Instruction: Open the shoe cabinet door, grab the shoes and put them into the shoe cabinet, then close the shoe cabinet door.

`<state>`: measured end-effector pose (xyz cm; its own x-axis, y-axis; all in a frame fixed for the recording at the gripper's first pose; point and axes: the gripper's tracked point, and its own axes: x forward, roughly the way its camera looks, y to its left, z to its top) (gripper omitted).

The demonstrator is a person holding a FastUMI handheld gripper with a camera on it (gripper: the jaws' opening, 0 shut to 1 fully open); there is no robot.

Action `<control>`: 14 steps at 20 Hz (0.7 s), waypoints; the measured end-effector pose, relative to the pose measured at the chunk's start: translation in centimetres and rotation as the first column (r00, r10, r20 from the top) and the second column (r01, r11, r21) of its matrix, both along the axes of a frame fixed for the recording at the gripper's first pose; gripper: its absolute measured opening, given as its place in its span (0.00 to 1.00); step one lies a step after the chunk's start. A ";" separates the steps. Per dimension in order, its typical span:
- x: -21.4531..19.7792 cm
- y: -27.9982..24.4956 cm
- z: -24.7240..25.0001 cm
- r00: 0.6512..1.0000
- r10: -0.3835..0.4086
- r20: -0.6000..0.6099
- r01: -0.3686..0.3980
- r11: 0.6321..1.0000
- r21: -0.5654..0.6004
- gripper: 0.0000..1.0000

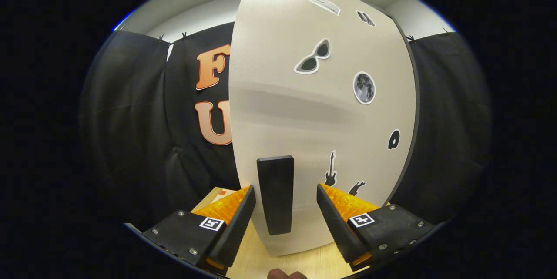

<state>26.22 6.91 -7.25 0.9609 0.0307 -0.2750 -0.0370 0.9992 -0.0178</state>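
While your gripper point(285, 209) points straight at the shoe cabinet door point(322, 109), its jaws stand wide, holding nothing, with the left finger point(237, 222) and right finger point(335, 222) either side of the black handle point(275, 194). Left of the door you see black cloth hanging as the booth's wall, and a strip of pale wooden table point(256, 257) running under your left finger to the door's lower edge. You have the handle between your fingers, upright on the door's face, with open room on both sides of it; neither finger touches it. Whether the cabinet holds anything you cannot tell, since the white door hides its inside. Farther right, stickers point(364, 88) dot the door, and beyond its dark right edge more black cloth hangs.
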 end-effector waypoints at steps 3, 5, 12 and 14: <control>0.9 0.4 -0.3 1.000 -0.001 -0.006 0.001 0.999 0.048 0.89; 1.6 0.5 -0.4 1.000 -0.003 -0.008 0.004 0.998 0.059 0.89; 3.0 0.6 -0.6 1.000 -0.023 0.001 0.023 0.998 0.057 0.90; 3.3 0.7 -0.7 1.000 -0.025 0.002 0.025 0.998 0.063 0.90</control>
<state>29.51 7.64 -7.97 0.9623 0.0241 -0.2710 -0.0123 0.9989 0.0451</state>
